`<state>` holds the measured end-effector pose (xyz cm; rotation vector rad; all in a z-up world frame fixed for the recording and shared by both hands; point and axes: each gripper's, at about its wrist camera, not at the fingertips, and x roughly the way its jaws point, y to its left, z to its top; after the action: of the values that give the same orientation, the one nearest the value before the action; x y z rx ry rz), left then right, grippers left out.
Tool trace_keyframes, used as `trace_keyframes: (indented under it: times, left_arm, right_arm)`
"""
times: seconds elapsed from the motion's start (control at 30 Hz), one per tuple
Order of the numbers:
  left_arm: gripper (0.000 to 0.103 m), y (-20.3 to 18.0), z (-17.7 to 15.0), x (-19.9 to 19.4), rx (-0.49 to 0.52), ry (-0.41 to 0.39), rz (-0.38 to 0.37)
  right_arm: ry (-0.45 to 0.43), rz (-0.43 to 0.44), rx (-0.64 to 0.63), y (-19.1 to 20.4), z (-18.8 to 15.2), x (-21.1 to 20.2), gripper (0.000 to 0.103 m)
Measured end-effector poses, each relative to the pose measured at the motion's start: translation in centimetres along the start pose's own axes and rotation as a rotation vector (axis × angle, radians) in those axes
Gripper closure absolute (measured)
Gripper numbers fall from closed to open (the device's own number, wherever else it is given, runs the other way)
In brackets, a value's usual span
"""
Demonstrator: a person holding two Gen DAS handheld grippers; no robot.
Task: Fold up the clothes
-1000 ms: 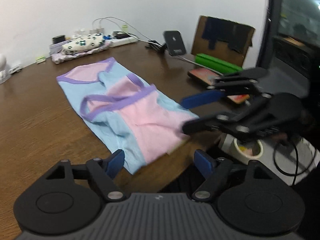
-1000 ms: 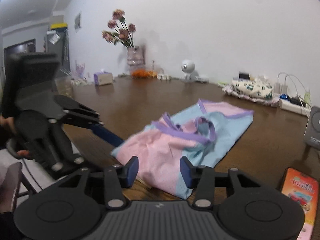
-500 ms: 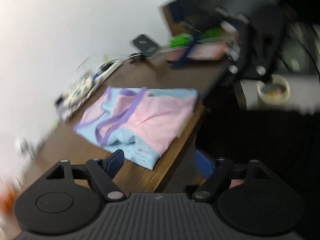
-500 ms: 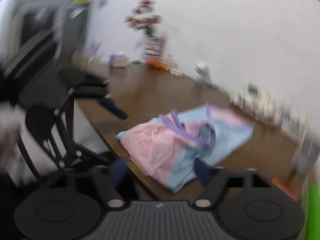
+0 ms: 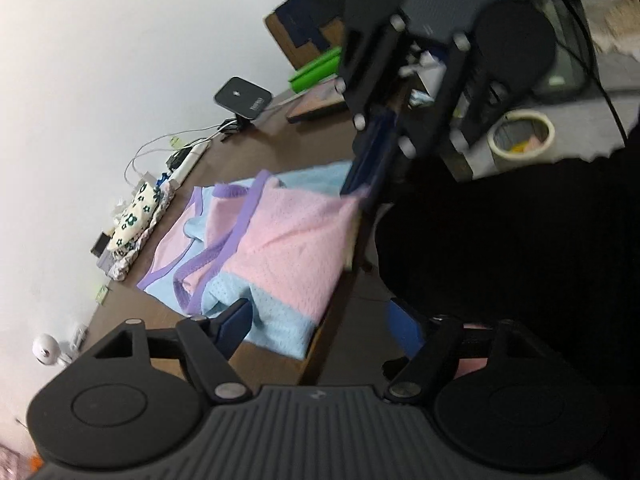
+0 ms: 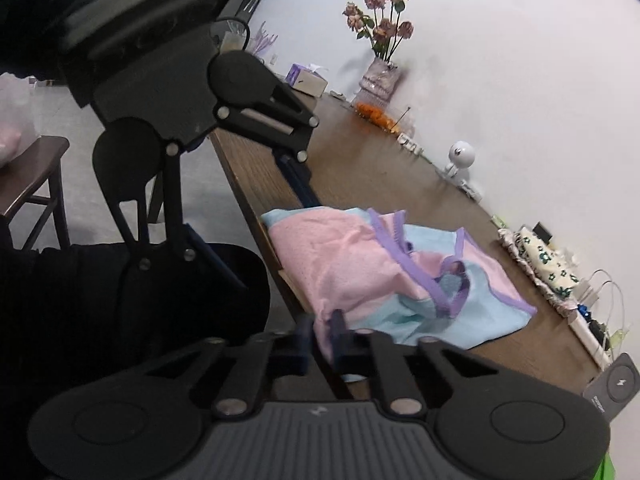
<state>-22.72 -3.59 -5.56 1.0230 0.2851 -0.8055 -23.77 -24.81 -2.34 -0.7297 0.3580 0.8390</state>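
Observation:
A pink and light-blue mesh garment (image 5: pixel 288 240) with purple trim lies on the brown table (image 5: pixel 280 148), its hem at the near edge. My right gripper (image 6: pixel 322 334) is shut on one pink hem corner; the left wrist view shows its blue fingers (image 5: pixel 360 176) pinching that corner. My left gripper (image 5: pixel 320 324) stands wide at the other hem corner, where the garment (image 6: pixel 340 256) is light blue. Its jaws are closing slightly. One finger (image 6: pixel 300 184) is over the table top by the cloth, the other below the edge, and neither pad presses the cloth.
Along the wall stand a flower vase (image 6: pixel 380 76), a tissue box (image 6: pixel 306 80), a small white camera (image 6: pixel 462 156), a floral pouch (image 5: pixel 136 216), a power strip (image 5: pixel 186 164) and a black charger (image 5: pixel 243 98). A person's dark lap (image 5: pixel 500 260) is below the table edge. A stool (image 6: pixel 32 176) stands at left.
Both grippers have rolled and come down to the table's near edge. The right gripper opened wide and then shut on the pink hem corner. The left stayed open.

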Motion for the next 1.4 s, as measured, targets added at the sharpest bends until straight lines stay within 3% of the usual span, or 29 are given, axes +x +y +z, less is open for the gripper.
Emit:
trace_keyframes:
  times: [0.03, 0.13, 0.2, 0.23, 0.27, 0.3, 0.33, 0.37, 0.43, 0.47, 0.5, 0.57, 0.67, 0.77, 0.87, 1.0, 1.13, 1.17, 1.2, 1.27, 1.33, 1.4]
  left_arm:
    - [0.027, -0.4, 0.0, 0.1, 0.025, 0.003, 0.003]
    - [0.042, -0.9, 0.2, 0.1, 0.06, -0.013, 0.007]
    - [0.072, -0.7, 0.3, 0.0, 0.054, -0.025, 0.009]
    - [0.071, -0.4, 0.4, 0.0, 0.049, -0.027, 0.01]
    - [0.072, -0.1, 0.4, 0.0, 0.042, -0.028, 0.002]
    - [0.072, 0.2, 0.4, 0.0, 0.031, -0.026, -0.014]
    - [0.072, 0.5, 0.4, -0.1, 0.019, -0.025, -0.03]
    - [0.073, 0.8, 0.4, -0.2, 0.007, -0.025, -0.044]
    - [0.079, 1.2, 0.6, -0.4, -0.022, -0.028, -0.069]
    - [0.084, 1.5, 0.6, -0.6, -0.036, -0.029, -0.082]
    - [0.087, 1.8, 0.7, -0.7, -0.054, -0.031, -0.094]
    - [0.092, 2.6, 0.7, -1.0, -0.101, -0.035, -0.13]
    - [0.096, 4.1, 0.7, -1.9, -0.182, -0.047, -0.227]
    - [0.097, 6.5, 1.1, -2.9, -0.259, -0.09, -0.325]
    - [0.096, 10.4, 1.4, -2.4, -0.374, -0.128, -0.374]
    - [0.095, 15.7, 1.1, 1.1, -0.592, -0.103, -0.393]
    - [0.089, 19.3, -0.4, 5.9, -0.832, -0.022, -0.385]
    - [0.083, 19.7, -0.8, 6.9, -0.875, -0.008, -0.365]
    - [0.066, 20.1, -1.1, 7.8, -0.911, 0.004, -0.351]
    - [0.05, 20.6, -1.6, 8.7, -0.983, 0.02, -0.315]
    - [0.049, 20.7, -2.0, 8.2, -1.029, 0.006, -0.314]
    - [0.041, 20.8, -2.4, 7.7, -1.076, -0.009, -0.313]
  right_arm:
    - [-0.001, -0.004, -0.003, 0.1, -0.1, -0.3, 0.101]
    - [0.015, 0.057, -0.006, 0.4, -0.3, -0.8, 0.103]
    - [-0.01, 0.047, -0.017, 0.6, -0.6, -1.6, 0.102]
    - [-0.033, 0.031, -0.021, 0.7, -0.6, -2.1, 0.1]
    - [-0.057, 0.016, -0.024, 0.7, -0.6, -2.5, 0.086]
    - [-0.084, -0.012, -0.039, 0.7, -0.7, -2.9, 0.059]
    - [-0.094, -0.042, -0.074, 1.0, -0.8, -3.1, 0.047]
    - [-0.092, -0.061, -0.128, 1.5, -1.0, -2.8, 0.041]
    - [-0.071, -0.089, -0.242, 2.5, -1.3, -2.1, 0.043]
    - [-0.058, -0.096, -0.289, 3.0, -1.6, -1.4, 0.049]
    - [-0.045, -0.103, -0.337, 3.5, -1.9, -0.8, 0.069]
    - [-0.043, -0.156, -0.357, 3.7, -2.1, 0.0, 0.088]
    - [-0.043, -0.052, -0.231, 1.5, -0.8, -1.2, 0.098]
    - [-0.054, 0.091, -0.047, -1.7, 1.0, -3.1, 0.098]
    - [-0.103, 0.218, 0.166, -6.9, 2.1, -4.5, 0.098]
    - [-0.08, 0.313, 0.38, -14.1, 3.0, -2.3, 0.096]
    - [-0.007, 0.38, 0.576, -19.3, 2.7, 2.4, 0.093]
    - [0.001, 0.329, 0.62, -20.0, 2.4, 3.4, 0.089]
    - [0.009, 0.277, 0.664, -20.8, 2.1, 4.4, 0.074]
    - [0.08, 0.182, 0.773, -22.1, 1.1, 6.6, 0.053]
    - [0.104, 0.132, 0.848, -22.9, 0.1, 7.2, 0.05]
    - [0.036, 0.116, 0.891, -23.3, -0.3, 6.0, 0.049]
